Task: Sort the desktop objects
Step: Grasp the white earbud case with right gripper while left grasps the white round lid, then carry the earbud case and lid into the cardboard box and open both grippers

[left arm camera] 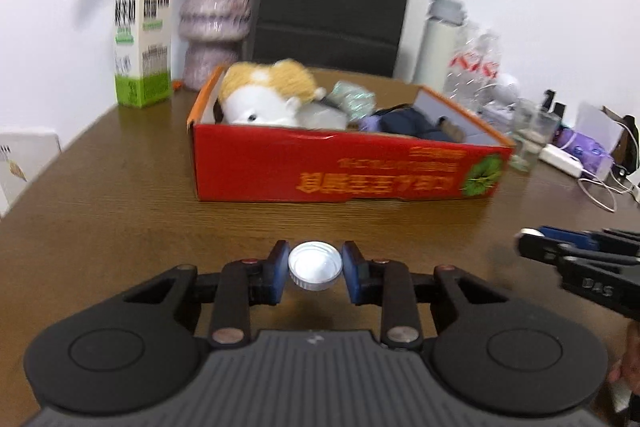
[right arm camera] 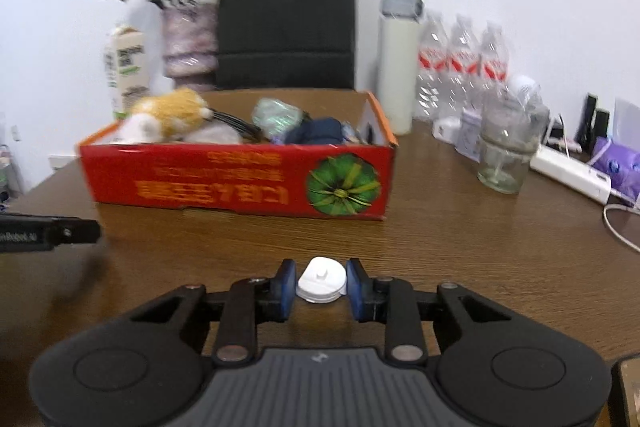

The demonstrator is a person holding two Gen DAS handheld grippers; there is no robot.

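Note:
My left gripper (left arm camera: pixel 315 267) is shut on a white bottle cap (left arm camera: pixel 315 266), held above the brown table (left arm camera: pixel 120 187) in front of the red cardboard box (left arm camera: pixel 328 171). My right gripper (right arm camera: pixel 321 281) is shut on a small white round plug-like piece (right arm camera: pixel 321 279), also in front of the red box (right arm camera: pixel 224 187). The box holds a plush toy (left arm camera: pixel 264 95), a dark blue pouch (left arm camera: pixel 404 121) and a shiny packet (left arm camera: pixel 354 99). The right gripper shows at the right edge of the left wrist view (left arm camera: pixel 532 243). The left gripper's side shows at the left edge of the right wrist view (right arm camera: pixel 48 231).
Behind the box stand a milk carton (left arm camera: pixel 142 39), a flower vase (left arm camera: pixel 216 23), a black paper bag (left arm camera: pixel 332 3), a white flask (right arm camera: pixel 396 67) and water bottles (right arm camera: pixel 460 67). A glass jar (right arm camera: pixel 508 147), a power strip (right arm camera: pixel 572 175) and cables lie at the right.

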